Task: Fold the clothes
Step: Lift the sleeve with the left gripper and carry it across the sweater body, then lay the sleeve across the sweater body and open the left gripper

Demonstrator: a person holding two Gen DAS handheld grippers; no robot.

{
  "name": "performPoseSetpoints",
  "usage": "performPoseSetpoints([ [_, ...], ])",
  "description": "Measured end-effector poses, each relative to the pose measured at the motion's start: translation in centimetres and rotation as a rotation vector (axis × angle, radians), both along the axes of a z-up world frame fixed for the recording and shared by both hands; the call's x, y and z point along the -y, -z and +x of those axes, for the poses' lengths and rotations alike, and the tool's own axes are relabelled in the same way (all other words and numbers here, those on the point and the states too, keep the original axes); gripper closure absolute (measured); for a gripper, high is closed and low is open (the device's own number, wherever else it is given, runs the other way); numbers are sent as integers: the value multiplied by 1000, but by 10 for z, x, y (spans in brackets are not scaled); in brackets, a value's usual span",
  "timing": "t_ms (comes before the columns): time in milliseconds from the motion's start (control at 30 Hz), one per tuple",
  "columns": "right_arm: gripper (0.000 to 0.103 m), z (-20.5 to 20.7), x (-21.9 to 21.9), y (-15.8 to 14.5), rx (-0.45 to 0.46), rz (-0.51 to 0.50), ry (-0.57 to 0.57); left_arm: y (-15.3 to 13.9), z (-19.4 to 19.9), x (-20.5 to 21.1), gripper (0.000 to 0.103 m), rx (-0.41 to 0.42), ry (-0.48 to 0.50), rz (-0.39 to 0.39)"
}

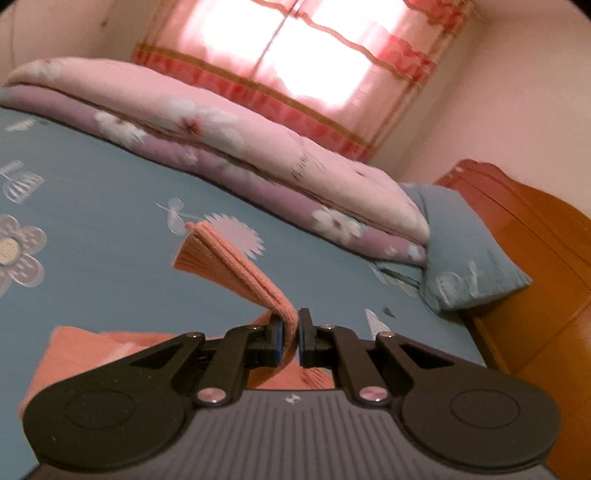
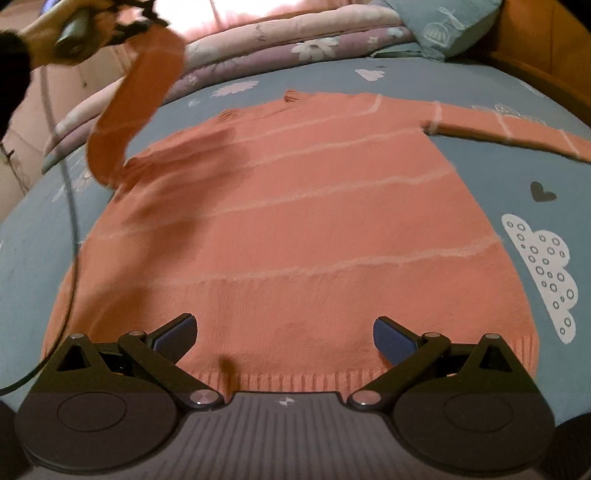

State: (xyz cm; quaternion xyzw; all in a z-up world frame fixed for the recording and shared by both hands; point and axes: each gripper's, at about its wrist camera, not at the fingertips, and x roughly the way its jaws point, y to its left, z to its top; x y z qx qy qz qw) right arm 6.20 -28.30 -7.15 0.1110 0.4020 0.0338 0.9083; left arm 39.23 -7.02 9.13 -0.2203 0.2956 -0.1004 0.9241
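The salmon-orange knitted sweater with thin pale stripes (image 2: 295,221) lay flat, front spread, on the blue-grey bedsheet printed with white flowers and clouds (image 2: 480,177). Its ribbed hem faced the right wrist camera and its neckline pointed toward the far side of the bed. One sleeve (image 2: 509,125) lay stretched out flat on the sheet toward the right of that view.

The other sleeve (image 2: 140,110) was lifted clear of the bed. The left gripper (image 1: 291,332) was clamped on the ribbed cuff (image 1: 236,262) of this sleeve, jaws closed with the knit pinched between the blue pads, the cuff end sticking out forward beyond the fingertips. In the right wrist view the person's left hand (image 2: 40,29) held that gripper high at the upper left, above the shoulder of the sweater, with the sleeve hanging in a curve from it down to the garment body. This part of the picture was blurred.

The right gripper (image 2: 284,339) was held low over the hem, tilted downward, jaws spread wide and nothing between them. Whether its blue pads (image 2: 173,336) touched the knit could not be told.

Beyond the sweater lay a folded pink and mauve floral quilt (image 1: 221,140), a blue-grey pillow (image 1: 461,251) beside it, and an orange wooden headboard (image 1: 535,258).
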Motion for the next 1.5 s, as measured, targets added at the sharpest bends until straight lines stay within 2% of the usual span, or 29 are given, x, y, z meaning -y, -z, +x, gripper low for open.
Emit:
performPoseSetpoints([
  [233, 0, 0, 2, 0, -11, 19, 3, 24, 1, 38, 98, -41, 71, 27],
  [400, 0, 3, -5, 5, -47, -24, -18, 44, 3, 68, 98, -91, 138, 80],
  [667, 0, -2, -2, 2, -39, -4, -13, 64, -4, 104, 98, -123, 237, 164],
  [1067, 0, 3, -2, 5, -58, -8, -18, 106, -8, 135, 97, -202, 294, 276],
  [1100, 0, 3, -2, 5, -59, -10, -17, 108, -7, 138, 96, -211, 293, 279],
  [1267, 0, 5, -4, 6, -61, -18, -17, 110, -8, 146, 68, -228, 327, 282],
  [1333, 0, 4, -4, 6, -61, -19, -16, 108, -12, 148, 62, -226, 348, 288],
  [1500, 0, 4, -7, 6, -57, -34, -13, 98, -30, 136, 58, -209, 393, 291],
])
